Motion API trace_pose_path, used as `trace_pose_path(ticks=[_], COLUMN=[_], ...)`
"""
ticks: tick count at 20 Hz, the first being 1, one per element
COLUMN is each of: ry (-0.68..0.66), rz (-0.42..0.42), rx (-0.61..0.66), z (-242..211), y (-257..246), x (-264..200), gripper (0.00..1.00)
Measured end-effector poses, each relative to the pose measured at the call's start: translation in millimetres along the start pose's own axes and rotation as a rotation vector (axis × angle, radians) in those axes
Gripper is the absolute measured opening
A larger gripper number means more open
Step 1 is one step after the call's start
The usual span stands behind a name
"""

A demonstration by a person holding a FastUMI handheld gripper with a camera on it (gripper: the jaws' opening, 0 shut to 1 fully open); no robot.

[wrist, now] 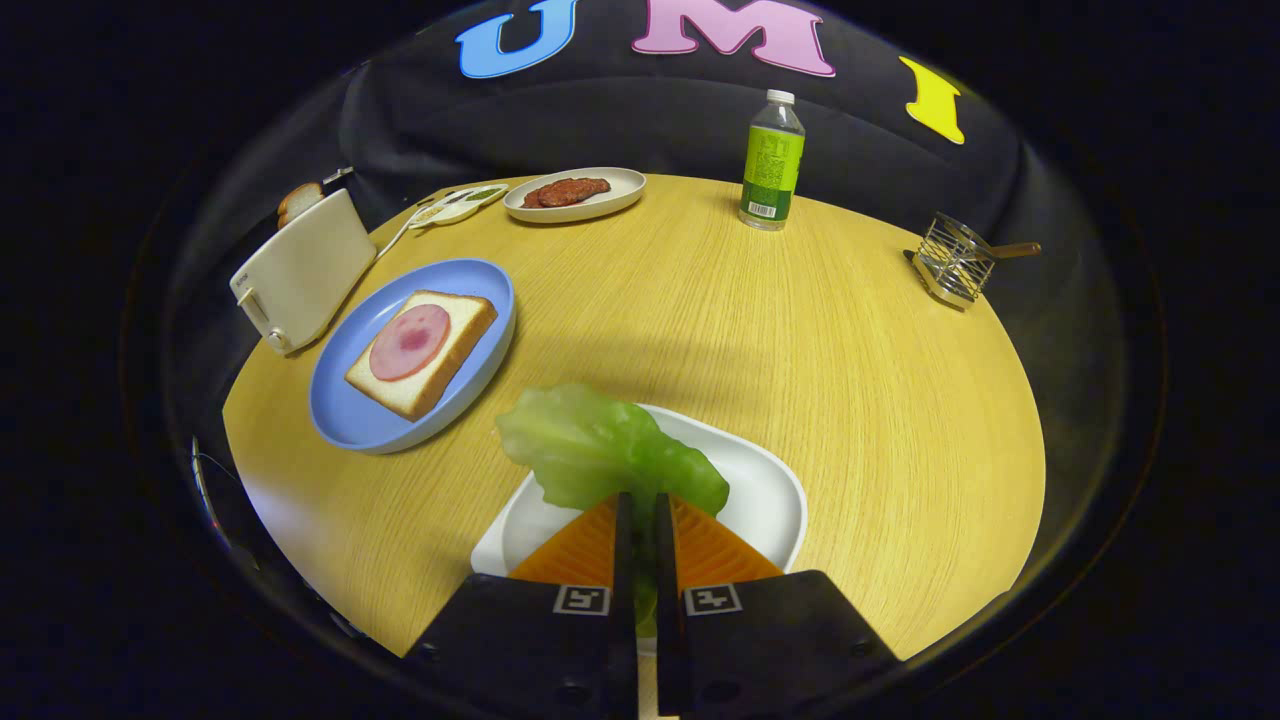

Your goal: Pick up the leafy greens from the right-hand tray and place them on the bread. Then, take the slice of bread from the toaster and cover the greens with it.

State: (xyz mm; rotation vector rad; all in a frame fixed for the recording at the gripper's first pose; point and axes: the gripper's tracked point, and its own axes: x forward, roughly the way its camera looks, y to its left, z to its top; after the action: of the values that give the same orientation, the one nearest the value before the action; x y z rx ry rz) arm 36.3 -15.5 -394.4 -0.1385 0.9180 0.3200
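Observation:
My gripper (640,512) is shut on a pale green lettuce leaf (600,450), which sticks out ahead of the fingers and hangs above a white tray (775,495). Beyond and to the left lies a blue plate (350,420) with a slice of bread (455,365) topped by a round of pink ham (410,341). Farther left a white toaster (300,270) leans at the table's edge, with a slice of bread (298,200) poking out of its top.
At the back of the round wooden table (850,350) stand a beige plate of dark red meat (575,193), a small dish of sauces (460,205), a green bottle (771,162) and, to the right, a wire rack (955,262).

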Motion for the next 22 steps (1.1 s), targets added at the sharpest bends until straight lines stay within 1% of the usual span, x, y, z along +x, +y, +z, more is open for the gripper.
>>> trace_pose_path(ticks=[1, 3, 5, 11, 15, 19, 22], ry=[0.011, 0.042, 0.049, 0.004, -0.041, -0.105, -0.134], rz=[0.011, 0.028, 0.022, -0.041, -0.060, -0.054, -0.034], rx=[0.018, 0.083, 0.126, 0.087, 0.079, 0.039, 0.004], z=[-0.1, 0.3, 4.6, 29.0, 58.3, 98.1, 121.8], y=[1.7, 3.6, 3.5, 2.7, 11.4, 33.3, 57.5], x=[0.0, -1.5, -7.2, -42.8, -68.1, -85.4, -81.9], gripper=[0.12, 0.06, 0.05, 0.05, 0.05, 0.05, 0.05])
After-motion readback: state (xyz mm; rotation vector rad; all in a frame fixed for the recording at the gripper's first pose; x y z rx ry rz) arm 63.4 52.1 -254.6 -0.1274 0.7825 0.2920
